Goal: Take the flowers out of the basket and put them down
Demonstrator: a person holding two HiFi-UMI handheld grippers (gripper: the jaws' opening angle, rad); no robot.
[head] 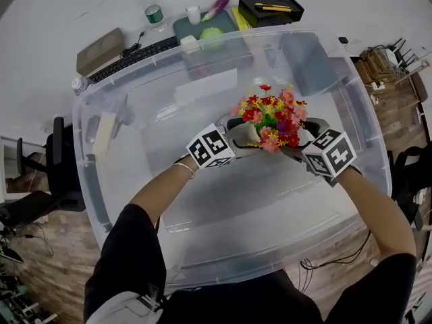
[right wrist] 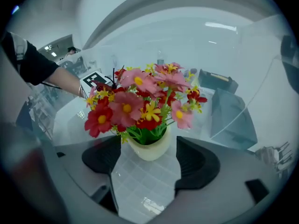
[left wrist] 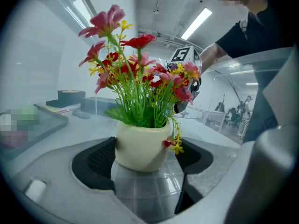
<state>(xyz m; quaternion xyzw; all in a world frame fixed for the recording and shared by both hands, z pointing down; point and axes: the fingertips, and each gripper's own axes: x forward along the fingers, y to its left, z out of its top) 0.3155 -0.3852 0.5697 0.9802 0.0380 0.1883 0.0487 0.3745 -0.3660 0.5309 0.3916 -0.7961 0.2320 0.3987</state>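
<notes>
A bunch of red, pink and yellow artificial flowers [head: 273,117] stands upright in a cream pot [left wrist: 140,146] on the floor of a big clear plastic bin [head: 91,154]. My left gripper [left wrist: 145,158] reaches in from the left and is open around the pot: its left pad lies against the pot, and a narrow gap shows at the right pad. My right gripper [right wrist: 147,155] comes from the opposite side, tilted down. It is open, with the pot [right wrist: 148,147] between its fingertips and a small gap on each side. In the head view the two marker cubes flank the flowers.
The bin's tall clear walls surround both grippers. Behind it on the white desk lie a keyboard [head: 135,51], a cardboard box [head: 100,50], a green cup [head: 154,13] and a black tray [head: 271,9]. A dark chair [head: 61,164] stands at the left.
</notes>
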